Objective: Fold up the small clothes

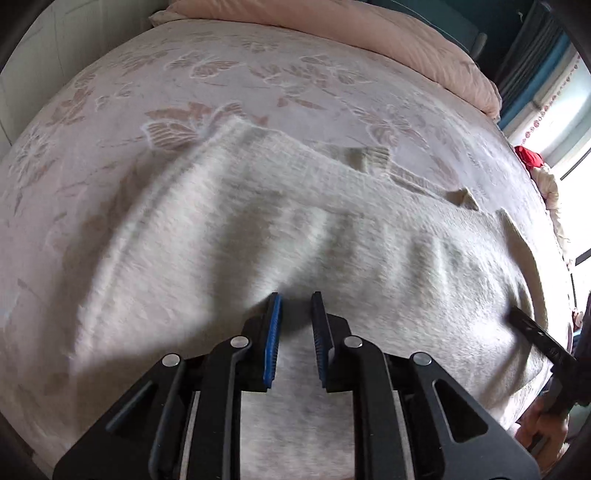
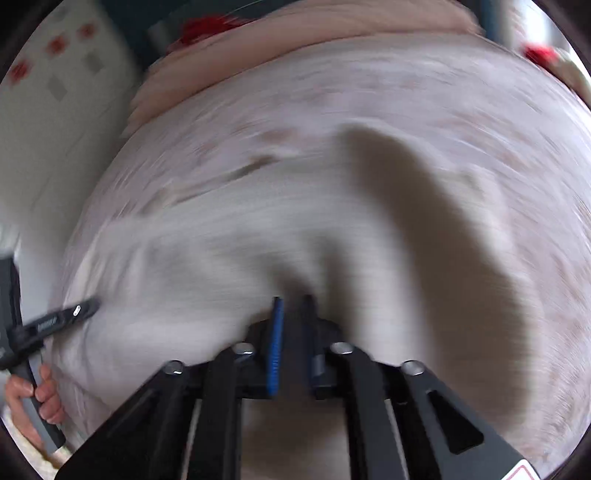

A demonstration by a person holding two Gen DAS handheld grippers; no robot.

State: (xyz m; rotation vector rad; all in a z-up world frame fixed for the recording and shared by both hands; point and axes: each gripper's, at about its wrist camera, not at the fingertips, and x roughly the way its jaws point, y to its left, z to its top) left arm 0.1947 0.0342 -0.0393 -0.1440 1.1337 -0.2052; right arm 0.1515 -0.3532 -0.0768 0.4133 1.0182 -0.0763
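garment: cream-white fuzzy knit sweater, spread mostly flat on bed, body near, one sleeve running far-right; ribbed cuff or collar piece at far edge, can't tell which
surface: pale pink bedspread with woven butterfly and flower pattern; rolled peach quilt along far side
left gripper: black two-finger gripper with blue ribbed pads, over near hem area of sweater, jaws parted by a narrow gap, nothing visibly pinched between them; can't tell if tips touch the knit
right gripper: same black build, right wrist view heavily motion-blurred; narrow gap between pads, fabric bunches up just ahead of tips; can't tell if anything is gripped
cross view: right gripper's finger also seen at right edge of left wrist view, lying on sweater's right side; left gripper's finger and bare hand on handle at left edge of right view
handling (judgement): light, soft, limp, stretchy knit; not fragile, not slippery, fuzz should grip ribbed pads well; will sag and drag if lifted from one point
where to grab (judgement): hem corners or side seams, one per gripper, pinching both layers; ribbed edges look firmest
writing: small white print on left gripper's finger in right view, too blurred to read; red-bordered sticker corner near-right, unreadable
other: red item far right beside bed
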